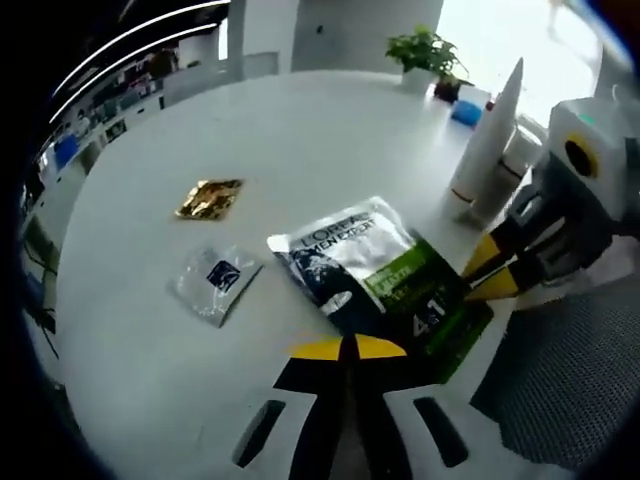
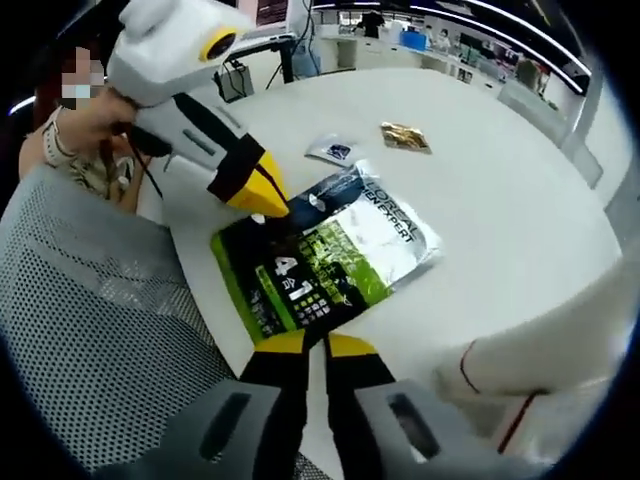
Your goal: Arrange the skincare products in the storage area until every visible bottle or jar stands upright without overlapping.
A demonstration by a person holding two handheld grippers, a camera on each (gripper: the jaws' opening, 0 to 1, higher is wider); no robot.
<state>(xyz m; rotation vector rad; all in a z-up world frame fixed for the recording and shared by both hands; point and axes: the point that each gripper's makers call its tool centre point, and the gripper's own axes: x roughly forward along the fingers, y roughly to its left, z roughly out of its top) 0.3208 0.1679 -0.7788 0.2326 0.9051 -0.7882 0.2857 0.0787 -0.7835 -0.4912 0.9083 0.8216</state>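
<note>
A silver, green and black L'Oreal sachet pack (image 1: 375, 275) (image 2: 330, 250) lies flat on the white round table (image 1: 300, 140). My left gripper (image 1: 345, 346) (image 2: 262, 203) is shut, with its yellow tips at one edge of the pack. My right gripper (image 2: 315, 343) (image 1: 478, 278) is shut too, and its tips sit at another edge. Whether either one pinches the pack is unclear. A tall white tube (image 1: 487, 135) stands upright beside a shorter white bottle (image 1: 508, 170). In the right gripper view the white tube (image 2: 545, 335) looms close at the right.
A gold sachet (image 1: 210, 198) (image 2: 405, 137) and a clear sachet with a dark logo (image 1: 218, 280) (image 2: 332, 150) lie flat farther out. A potted plant (image 1: 425, 50) and a blue item (image 1: 465, 111) sit at the far rim. A grey mesh chair (image 2: 90, 340) (image 1: 570, 380) adjoins the table.
</note>
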